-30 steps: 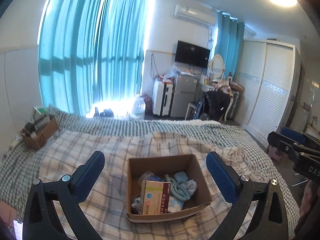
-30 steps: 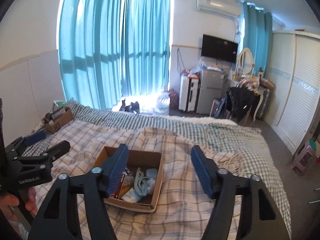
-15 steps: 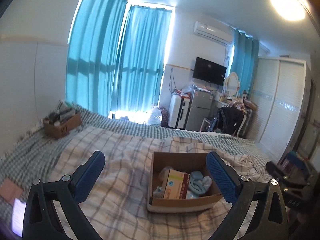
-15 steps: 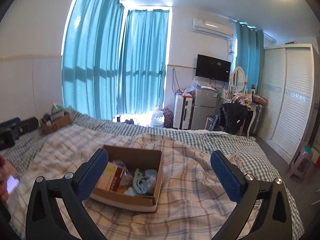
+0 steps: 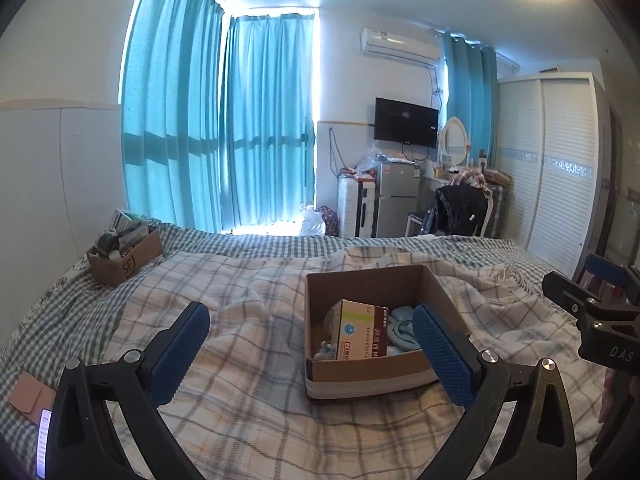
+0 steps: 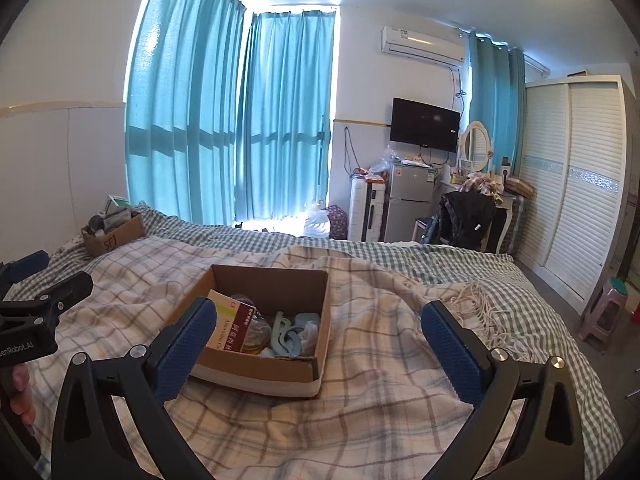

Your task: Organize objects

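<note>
An open cardboard box (image 5: 360, 372) sits on the plaid blanket in the middle of the bed; it also shows in the right wrist view (image 6: 256, 372). It holds a medicine carton (image 5: 358, 334), light blue plastic pieces (image 6: 288, 334) and small items. My left gripper (image 5: 312, 354) is open and empty, just left of and before the box. My right gripper (image 6: 318, 348) is open and empty, over the box's near right side. A second cardboard box (image 5: 124, 260) with mixed items stands at the bed's far left.
A pink wallet (image 5: 28, 396) and a lit phone (image 5: 42, 436) lie at the bed's left edge. Beyond the bed are a fridge (image 5: 396, 196), a suitcase (image 5: 354, 208), a chair with clothes (image 5: 460, 208) and a wardrobe (image 5: 560, 168). A stool (image 6: 604, 312) stands at right.
Both grippers have shifted and tilted, so the room view changed. The right gripper's jaws opened wider than one second ago. The boxes have not moved.
</note>
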Action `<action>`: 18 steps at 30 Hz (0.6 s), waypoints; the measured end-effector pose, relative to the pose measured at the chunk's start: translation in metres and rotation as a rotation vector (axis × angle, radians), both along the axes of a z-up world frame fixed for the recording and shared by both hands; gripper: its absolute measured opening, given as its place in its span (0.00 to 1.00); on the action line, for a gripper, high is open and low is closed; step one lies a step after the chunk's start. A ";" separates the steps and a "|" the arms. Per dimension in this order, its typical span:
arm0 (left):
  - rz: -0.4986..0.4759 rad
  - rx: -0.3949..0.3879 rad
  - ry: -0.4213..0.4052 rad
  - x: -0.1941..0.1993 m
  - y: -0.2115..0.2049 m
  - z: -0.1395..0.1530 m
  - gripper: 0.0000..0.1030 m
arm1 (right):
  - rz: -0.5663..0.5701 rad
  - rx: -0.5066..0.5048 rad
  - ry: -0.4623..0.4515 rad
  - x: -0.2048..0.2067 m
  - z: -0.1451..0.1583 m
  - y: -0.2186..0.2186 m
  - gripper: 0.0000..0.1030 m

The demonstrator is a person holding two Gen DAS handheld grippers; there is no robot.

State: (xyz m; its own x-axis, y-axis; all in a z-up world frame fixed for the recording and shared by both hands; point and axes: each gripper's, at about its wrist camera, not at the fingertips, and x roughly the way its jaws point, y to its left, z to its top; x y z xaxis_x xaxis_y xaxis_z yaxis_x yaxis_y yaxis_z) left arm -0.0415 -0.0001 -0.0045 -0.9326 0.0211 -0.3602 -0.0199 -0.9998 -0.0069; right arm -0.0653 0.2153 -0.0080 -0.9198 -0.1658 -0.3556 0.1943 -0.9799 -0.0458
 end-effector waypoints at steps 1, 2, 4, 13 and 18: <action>0.000 -0.004 0.000 0.000 0.001 0.000 1.00 | -0.003 0.000 0.001 0.000 0.000 0.001 1.00; -0.002 -0.007 -0.002 0.000 0.003 -0.001 1.00 | -0.004 -0.001 0.000 0.000 -0.001 0.002 1.00; -0.004 -0.008 -0.005 0.000 0.005 -0.001 1.00 | -0.008 0.001 0.003 0.000 -0.001 0.003 1.00; -0.008 0.005 -0.016 0.001 0.004 -0.001 1.00 | -0.014 0.011 0.004 0.001 -0.003 0.000 1.00; -0.010 0.001 -0.021 0.001 0.005 -0.002 1.00 | -0.006 0.019 0.000 0.001 -0.003 -0.003 1.00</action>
